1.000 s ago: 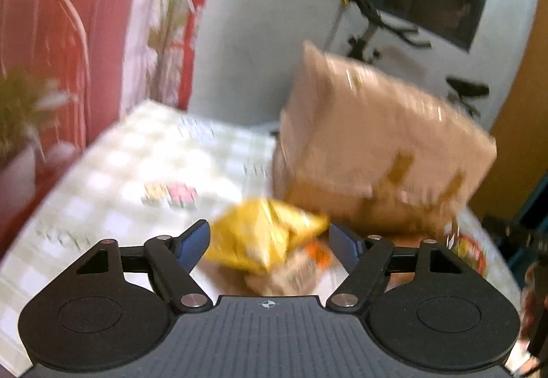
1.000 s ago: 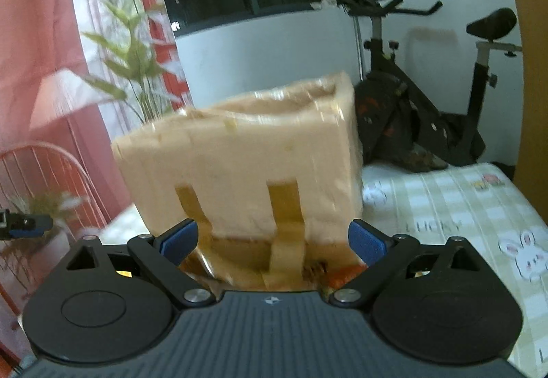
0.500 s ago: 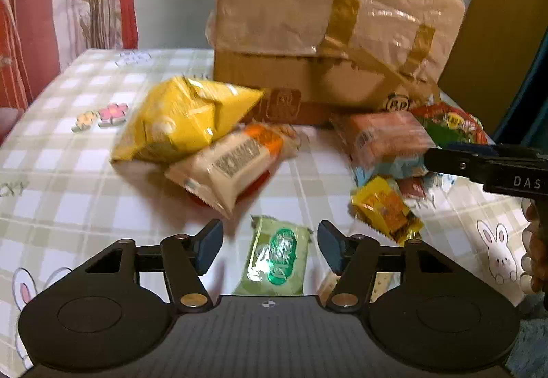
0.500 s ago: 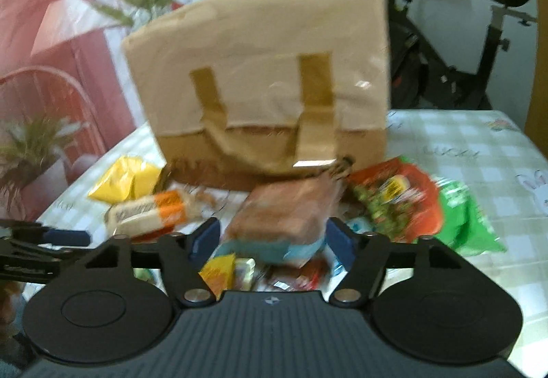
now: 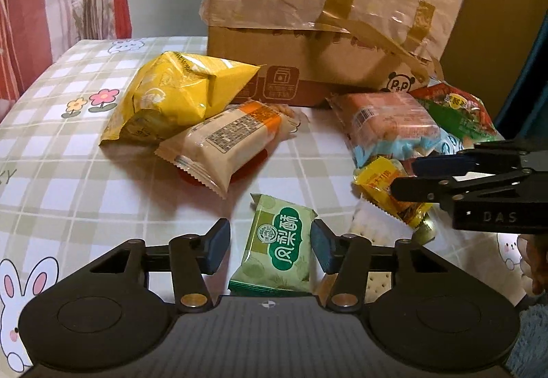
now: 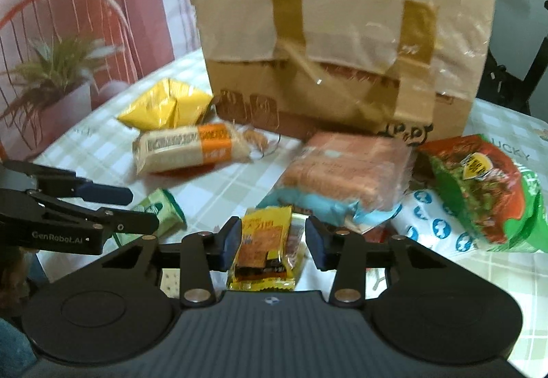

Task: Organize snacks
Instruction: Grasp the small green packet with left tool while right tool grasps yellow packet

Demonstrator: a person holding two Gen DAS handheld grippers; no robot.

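Snacks lie on a checked tablecloth before a taped cardboard box [image 5: 328,18]. My left gripper [image 5: 267,246] is open, with its fingers either side of a green snack packet [image 5: 279,247] lying on the cloth. My right gripper [image 6: 270,242] is open around a small yellow-orange packet [image 6: 265,247], also seen in the left wrist view [image 5: 387,186]. A yellow chip bag [image 5: 171,97], a beige-orange biscuit pack [image 5: 226,145], a pink-blue wafer pack [image 5: 390,127] and a red-green bag [image 6: 479,189] lie near the box.
A cracker pack [image 5: 373,223] lies right of the green packet. A potted plant [image 6: 51,76] and a red wire chair [image 6: 68,18] stand beyond the table's left edge. The tablecloth [image 5: 68,172] is bare at the left.
Both grippers have dropped from facing the box down to the table. The left now straddles the green packet and the right straddles the yellow-orange packet. Both have narrowed.
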